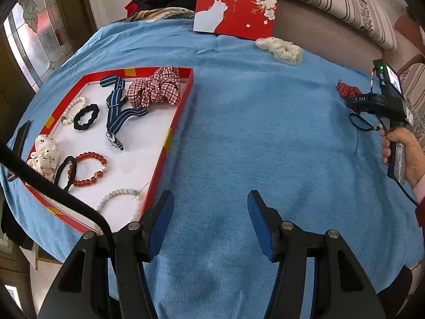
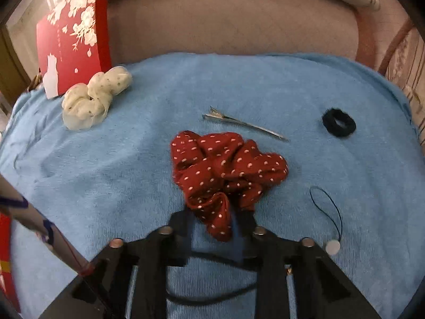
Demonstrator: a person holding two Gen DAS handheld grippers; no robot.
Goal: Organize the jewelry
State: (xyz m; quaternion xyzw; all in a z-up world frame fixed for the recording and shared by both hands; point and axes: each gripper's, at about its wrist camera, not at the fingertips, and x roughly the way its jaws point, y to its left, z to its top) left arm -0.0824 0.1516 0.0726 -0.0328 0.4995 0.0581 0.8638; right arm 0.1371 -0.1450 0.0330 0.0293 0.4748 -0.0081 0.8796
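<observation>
Beside the tray (image 1: 170, 135), left gripper (image 1: 209, 202) gapes empty; only the right wrist view shows right gripper (image 2: 215, 218) pinching the red scrunchie (image 2: 225, 170)

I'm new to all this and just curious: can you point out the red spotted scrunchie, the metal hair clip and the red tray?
red spotted scrunchie (image 2: 225, 170): right wrist view, middle of its bunched fabric.
metal hair clip (image 2: 247, 125): right wrist view, mid-length of its prong.
red tray (image 1: 183, 103): left wrist view, its right-hand wall.
</observation>
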